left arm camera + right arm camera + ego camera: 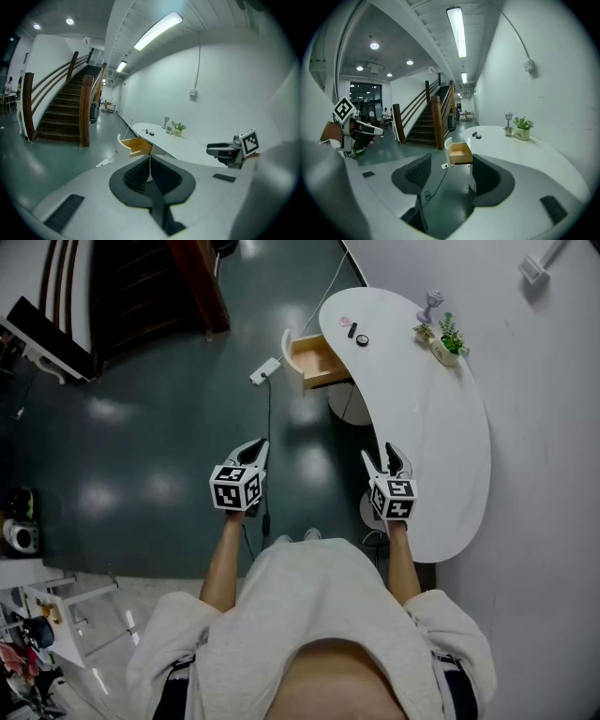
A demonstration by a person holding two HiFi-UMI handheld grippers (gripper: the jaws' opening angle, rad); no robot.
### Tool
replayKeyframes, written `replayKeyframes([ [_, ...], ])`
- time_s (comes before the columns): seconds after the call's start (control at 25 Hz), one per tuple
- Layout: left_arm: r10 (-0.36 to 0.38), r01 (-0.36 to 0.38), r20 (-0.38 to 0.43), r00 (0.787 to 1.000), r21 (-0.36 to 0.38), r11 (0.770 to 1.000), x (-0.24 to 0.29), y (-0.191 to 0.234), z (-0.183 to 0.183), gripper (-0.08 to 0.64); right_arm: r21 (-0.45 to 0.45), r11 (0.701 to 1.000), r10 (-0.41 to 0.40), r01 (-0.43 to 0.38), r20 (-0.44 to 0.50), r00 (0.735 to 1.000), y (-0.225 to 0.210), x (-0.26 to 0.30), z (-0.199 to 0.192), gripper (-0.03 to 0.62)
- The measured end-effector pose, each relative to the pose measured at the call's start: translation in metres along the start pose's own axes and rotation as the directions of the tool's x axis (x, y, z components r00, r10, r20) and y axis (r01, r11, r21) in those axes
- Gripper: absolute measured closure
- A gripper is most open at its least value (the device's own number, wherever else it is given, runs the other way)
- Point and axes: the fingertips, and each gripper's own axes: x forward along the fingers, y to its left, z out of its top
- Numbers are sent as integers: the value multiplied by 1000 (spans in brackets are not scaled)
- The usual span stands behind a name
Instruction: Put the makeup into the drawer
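Far ahead, the open wooden drawer (pixel 314 360) sticks out from the left end of the curved white table (pixel 441 446). Small makeup pieces lie on the tabletop just behind it: a round black compact (pixel 362 339), a black stick (pixel 352 330) and a pale pink piece (pixel 345 321). My left gripper (pixel 255 451) hovers over the dark floor, shut and empty, its pads meeting in the left gripper view (pixel 150 157). My right gripper (pixel 384 457) is beside the table's near edge, open with nothing between its fingers (pixel 451 161). The drawer (pixel 460 153) shows between them, far off.
A potted plant (pixel 448 341) and a small grey lamp (pixel 430 306) stand at the table's far end by the wall. A white power strip (pixel 265 370) with its cable lies on the floor left of the drawer. A wooden staircase (pixel 169 287) rises beyond.
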Motion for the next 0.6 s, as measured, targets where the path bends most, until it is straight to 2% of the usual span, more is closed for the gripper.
replayKeyframes([
  [0.32,-7,7,-28,1000,-17,1000,24,-9,-6,546,2,1000,20,-20,-19,1000,-17,18,-7,342],
  [0.6,-11,11,-38,999,-23,1000,63,6,8,546,10,1000,16,-15,-27,1000,-38,55,1,353],
])
